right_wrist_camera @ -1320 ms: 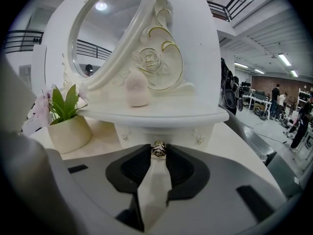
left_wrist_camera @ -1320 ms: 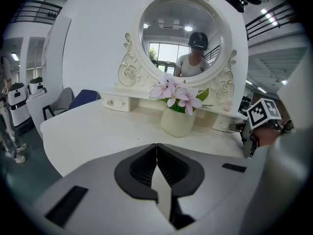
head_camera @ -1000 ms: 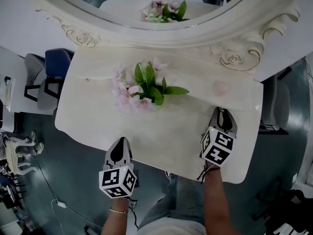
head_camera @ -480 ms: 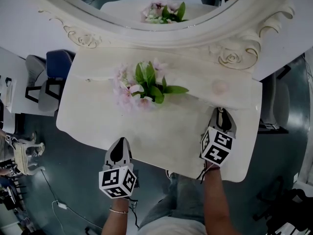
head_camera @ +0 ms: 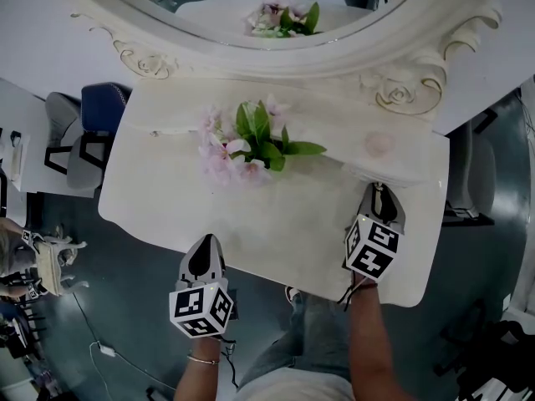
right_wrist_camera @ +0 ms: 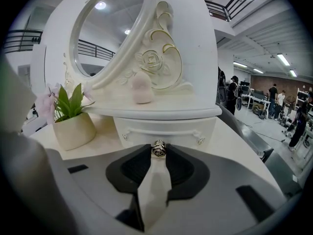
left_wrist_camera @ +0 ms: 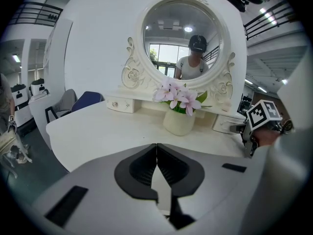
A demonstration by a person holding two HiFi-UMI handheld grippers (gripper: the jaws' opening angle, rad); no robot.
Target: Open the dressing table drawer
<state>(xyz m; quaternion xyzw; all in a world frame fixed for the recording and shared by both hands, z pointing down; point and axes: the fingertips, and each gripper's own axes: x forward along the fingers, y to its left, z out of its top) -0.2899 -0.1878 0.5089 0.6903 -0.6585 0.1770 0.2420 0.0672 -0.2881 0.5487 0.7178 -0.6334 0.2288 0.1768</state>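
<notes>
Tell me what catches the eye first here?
A big oval mirror in a carved white frame fills the back of the dressing table, with a pot of pink flowers before it. On the right, the right gripper has its jaws on the metal knob of a small drawer, while the left gripper hangs shut and empty at the table's near edge.

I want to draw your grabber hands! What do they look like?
The left gripper and right gripper are grey shells with black ribbed pads inside. Each carries a white cube printed with black square markers. Thin black cables trail back, and a slim bracelet circles the left wrist.
</notes>
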